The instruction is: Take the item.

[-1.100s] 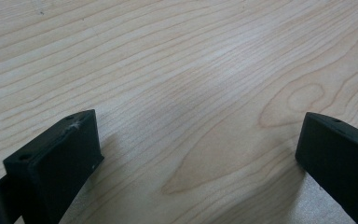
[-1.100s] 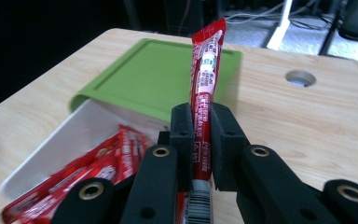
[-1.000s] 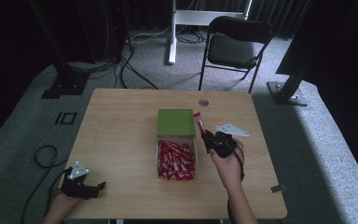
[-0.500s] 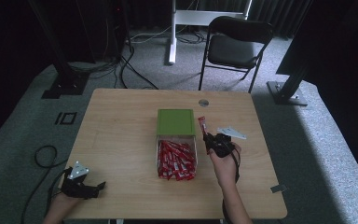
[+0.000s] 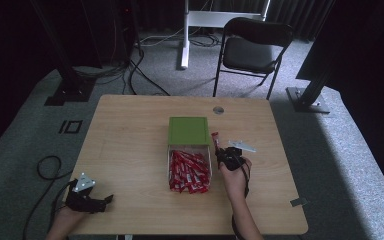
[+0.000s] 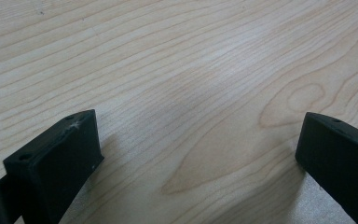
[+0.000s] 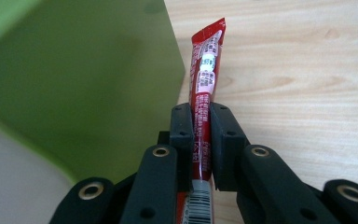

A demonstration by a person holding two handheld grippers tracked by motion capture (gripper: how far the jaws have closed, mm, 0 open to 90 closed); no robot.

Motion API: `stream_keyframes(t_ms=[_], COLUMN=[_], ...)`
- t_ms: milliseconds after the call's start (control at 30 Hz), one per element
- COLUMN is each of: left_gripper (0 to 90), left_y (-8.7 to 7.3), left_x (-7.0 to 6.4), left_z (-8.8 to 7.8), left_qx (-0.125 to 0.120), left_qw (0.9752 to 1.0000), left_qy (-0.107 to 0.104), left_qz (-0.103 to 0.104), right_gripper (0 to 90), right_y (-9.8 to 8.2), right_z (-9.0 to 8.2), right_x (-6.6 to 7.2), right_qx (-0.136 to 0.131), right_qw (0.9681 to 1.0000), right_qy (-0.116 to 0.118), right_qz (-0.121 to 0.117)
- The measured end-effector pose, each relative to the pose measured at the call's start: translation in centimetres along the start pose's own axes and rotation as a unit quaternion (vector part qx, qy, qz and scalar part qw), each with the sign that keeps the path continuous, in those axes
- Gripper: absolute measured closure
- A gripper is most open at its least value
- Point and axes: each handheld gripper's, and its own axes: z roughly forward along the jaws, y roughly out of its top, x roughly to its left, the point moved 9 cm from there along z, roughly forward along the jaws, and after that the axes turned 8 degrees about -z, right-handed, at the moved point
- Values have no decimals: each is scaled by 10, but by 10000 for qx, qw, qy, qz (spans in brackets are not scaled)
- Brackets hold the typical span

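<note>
Beside green lid [image 7: 74,84], gripped sachet [image 7: 205,79]

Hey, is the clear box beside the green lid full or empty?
Nearly full: the clear box holds a heap of red sachets beside the green lid.

Dim, dark surroundings; the table [image 5: 130,150] is evenly lit, and the nearby green lid [image 7: 74,84] is blurred.

A light wooden table [image 5: 130,150] stands on grey carpet. Near its middle sits a clear box [image 5: 190,170] of red sachets [image 5: 187,172], a green lid [image 5: 188,131] just behind it. A small round fitting, perhaps a cable port [image 5: 218,110], marks the far edge.
</note>
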Motion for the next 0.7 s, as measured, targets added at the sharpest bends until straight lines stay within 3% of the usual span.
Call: stream_keyframes(t_ms=[200, 700], left_gripper=[7, 7], left_y=[0, 0], left_x=[0, 0], left_z=[0, 0], left_qx=[2, 7], left_qw=[10000, 10000], left_qy=[1, 1], left_qz=[-1, 7], right_gripper=[808, 767], right_y=[-9, -27], right_z=[13, 30], right_x=[0, 4], right_qx=[94, 414], right_qw=[9997, 9988], right_qy=[38, 156], right_qz=[212, 216])
